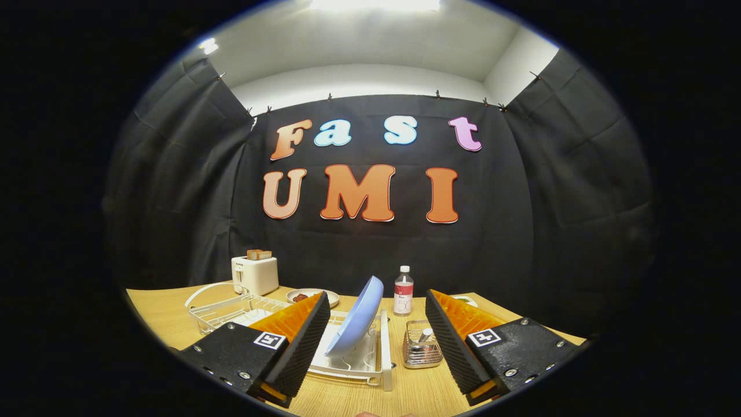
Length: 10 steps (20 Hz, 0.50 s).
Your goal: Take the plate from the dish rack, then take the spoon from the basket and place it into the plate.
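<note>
A light blue plate (358,317) stands tilted on edge in the white dish rack (370,364), just ahead of my fingers and nearer the left one. To the rack's right sits a small wire basket (421,347) with a spoon (425,335) upright in it. My gripper (378,307) is open wide above the wooden table (405,394), with nothing between the fingers; the plate and basket lie in the gap ahead of them.
A white toaster (255,274) with toast stands at the back left. Beside it are a small dish of food (311,296) and a clear bottle (403,298). Another white wire rack (231,310) lies at the left, partly behind my left finger.
</note>
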Motion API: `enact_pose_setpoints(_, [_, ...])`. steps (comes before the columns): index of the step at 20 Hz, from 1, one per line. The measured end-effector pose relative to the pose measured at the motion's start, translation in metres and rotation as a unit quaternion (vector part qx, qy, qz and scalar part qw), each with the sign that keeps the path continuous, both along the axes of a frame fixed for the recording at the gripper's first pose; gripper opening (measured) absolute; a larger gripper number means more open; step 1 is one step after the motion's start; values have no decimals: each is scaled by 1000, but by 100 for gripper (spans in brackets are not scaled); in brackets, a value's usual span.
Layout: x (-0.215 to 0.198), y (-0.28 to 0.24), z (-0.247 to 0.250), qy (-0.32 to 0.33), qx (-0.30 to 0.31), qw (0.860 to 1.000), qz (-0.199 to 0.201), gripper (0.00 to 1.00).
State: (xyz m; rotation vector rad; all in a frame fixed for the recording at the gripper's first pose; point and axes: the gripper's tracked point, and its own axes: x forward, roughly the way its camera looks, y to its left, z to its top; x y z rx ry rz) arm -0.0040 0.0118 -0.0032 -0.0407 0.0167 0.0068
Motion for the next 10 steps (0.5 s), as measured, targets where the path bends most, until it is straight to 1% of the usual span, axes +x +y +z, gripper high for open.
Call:
enact_pose_setpoints(4, [-4,-2,8,-14,-8,1000,-2,98])
enact_pose_setpoints(10, [-4,0,9,-16,11,1000,6,98])
